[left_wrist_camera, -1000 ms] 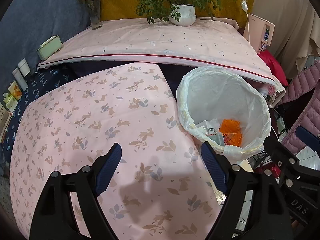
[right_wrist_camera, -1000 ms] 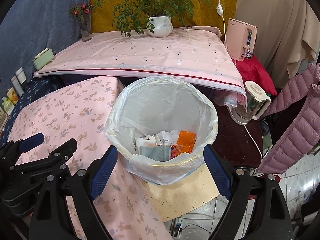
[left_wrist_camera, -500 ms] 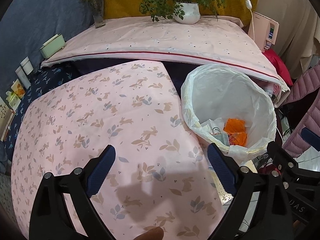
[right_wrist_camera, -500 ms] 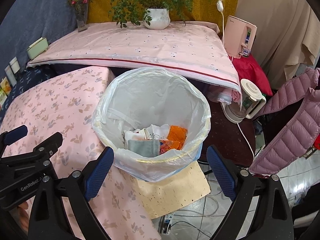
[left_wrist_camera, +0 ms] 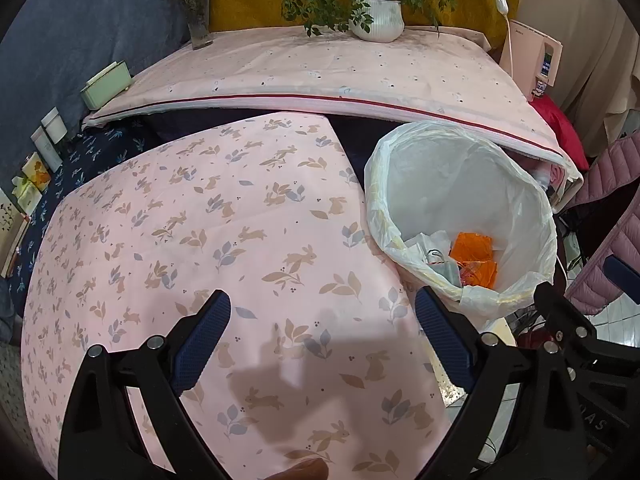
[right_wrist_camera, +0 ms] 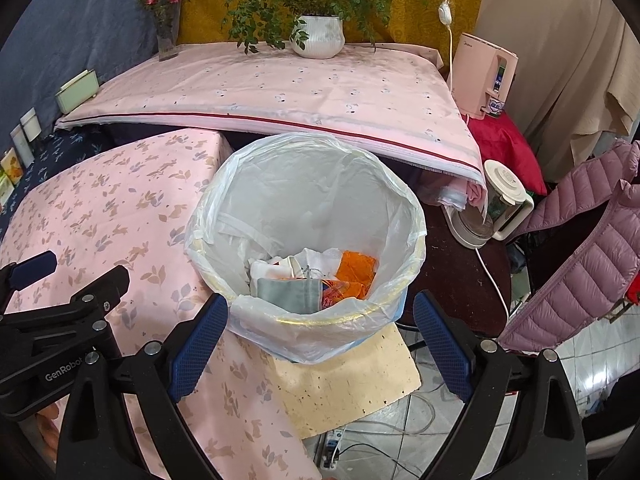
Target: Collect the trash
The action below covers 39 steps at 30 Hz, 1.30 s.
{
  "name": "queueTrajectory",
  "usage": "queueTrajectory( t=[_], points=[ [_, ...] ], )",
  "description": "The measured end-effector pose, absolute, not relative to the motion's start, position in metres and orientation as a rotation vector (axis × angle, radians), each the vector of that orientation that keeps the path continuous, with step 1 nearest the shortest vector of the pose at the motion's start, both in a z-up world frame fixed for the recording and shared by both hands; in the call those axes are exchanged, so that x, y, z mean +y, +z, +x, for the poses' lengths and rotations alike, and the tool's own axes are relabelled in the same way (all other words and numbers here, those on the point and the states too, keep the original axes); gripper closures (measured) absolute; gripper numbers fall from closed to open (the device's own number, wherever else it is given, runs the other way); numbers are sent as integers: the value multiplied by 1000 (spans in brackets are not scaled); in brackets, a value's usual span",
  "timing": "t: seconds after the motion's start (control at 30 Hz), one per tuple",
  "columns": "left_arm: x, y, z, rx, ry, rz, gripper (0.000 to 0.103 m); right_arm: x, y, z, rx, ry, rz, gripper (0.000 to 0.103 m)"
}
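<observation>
Starting at your left, the left gripper (left_wrist_camera: 322, 322) hangs over the pink rabbit-print tablecloth (left_wrist_camera: 192, 240), its 2 blue-padded jaws spread wide with nothing between them; they have just been opening further. No loose trash shows on the cloth ahead of that claw. The white plastic-lined round trash bin (left_wrist_camera: 532, 208) lies ahead and to its right, just off the table edge.

Moving right, your right gripper (right_wrist_camera: 316, 328) also stands wide open and empty, its jaws likewise having just opened further. It sits almost directly above the near rim of the same bin (right_wrist_camera: 404, 208), so this hand is clearly the nearer one. The collected trash, crumpled white paper (right_wrist_camera: 308, 260), a grey pouch (right_wrist_camera: 288, 288) and orange wrappers (right_wrist_camera: 354, 266), lies at the bin's bottom, straight ahead and below that claw.

Judging from this, the collecting looks finished; any further piece would have to come from the left side.
</observation>
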<state>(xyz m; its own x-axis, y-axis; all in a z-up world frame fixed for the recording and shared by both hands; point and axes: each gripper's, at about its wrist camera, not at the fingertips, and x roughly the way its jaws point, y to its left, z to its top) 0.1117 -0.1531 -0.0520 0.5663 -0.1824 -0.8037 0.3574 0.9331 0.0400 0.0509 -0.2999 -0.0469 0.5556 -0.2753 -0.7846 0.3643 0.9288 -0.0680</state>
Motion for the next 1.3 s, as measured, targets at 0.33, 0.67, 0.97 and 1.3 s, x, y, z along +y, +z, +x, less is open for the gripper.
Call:
queueTrajectory(
  t=[0.33,0.67,0.97,1.3],
  points=[
    [-153,-56,113,917,-301,209,14,-304,-51,50,910,-389,108,13],
    [-154,-57,111,916,-287,215,14,-304,-52,50,911,-389,109,13],
    [-154,-59,111,920,-284,217,14,-305,-54,49,918,-386,106,13],
    [-156,-58,109,912,-268,210,14,-303,-56,49,918,-381,105,13]
  ],
)
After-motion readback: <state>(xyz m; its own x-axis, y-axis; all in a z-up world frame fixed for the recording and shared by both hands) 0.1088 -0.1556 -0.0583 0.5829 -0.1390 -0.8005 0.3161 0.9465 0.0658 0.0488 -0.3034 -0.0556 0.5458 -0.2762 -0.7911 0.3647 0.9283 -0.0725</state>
